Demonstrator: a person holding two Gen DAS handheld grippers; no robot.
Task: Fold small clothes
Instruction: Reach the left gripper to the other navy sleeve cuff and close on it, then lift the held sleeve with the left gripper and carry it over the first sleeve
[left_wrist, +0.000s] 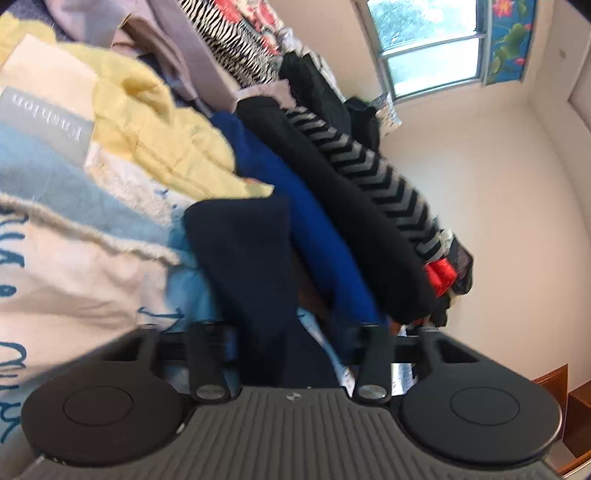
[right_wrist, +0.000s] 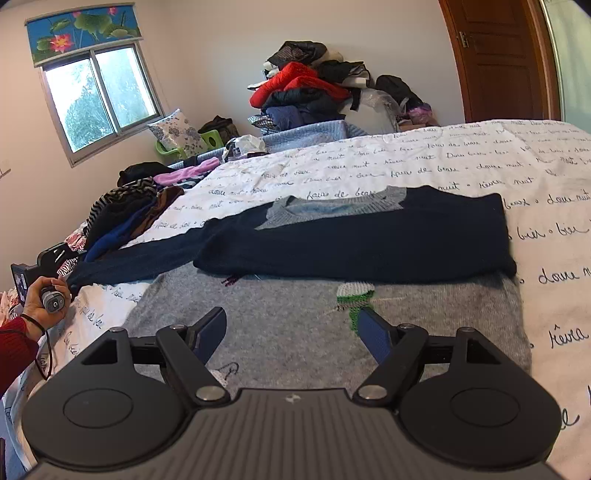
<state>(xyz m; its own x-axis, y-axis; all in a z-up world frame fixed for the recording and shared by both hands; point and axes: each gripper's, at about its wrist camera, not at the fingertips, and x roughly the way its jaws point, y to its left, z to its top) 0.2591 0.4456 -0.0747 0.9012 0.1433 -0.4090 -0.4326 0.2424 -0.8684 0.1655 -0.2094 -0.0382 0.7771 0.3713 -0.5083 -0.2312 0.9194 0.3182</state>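
Observation:
A navy and grey sweater (right_wrist: 369, 236) lies flat on the bed, its right sleeve folded across the chest. Its left sleeve (right_wrist: 140, 254) stretches out to the left. My left gripper (right_wrist: 55, 269) is shut on that navy sleeve's cuff (left_wrist: 243, 258), held over the bed's left edge; the cloth hides its fingertips in the left wrist view. My right gripper (right_wrist: 291, 328) is open and empty, hovering above the sweater's grey lower body (right_wrist: 258, 314), near a green and white motif (right_wrist: 354, 295).
The bed has a white cover with script writing (right_wrist: 480, 166). Piles of folded and loose clothes lie at the left (left_wrist: 147, 129) (right_wrist: 122, 214). A tall clothes heap (right_wrist: 310, 88) stands behind the bed. A window (right_wrist: 99, 99) and wooden door (right_wrist: 498, 59) are beyond.

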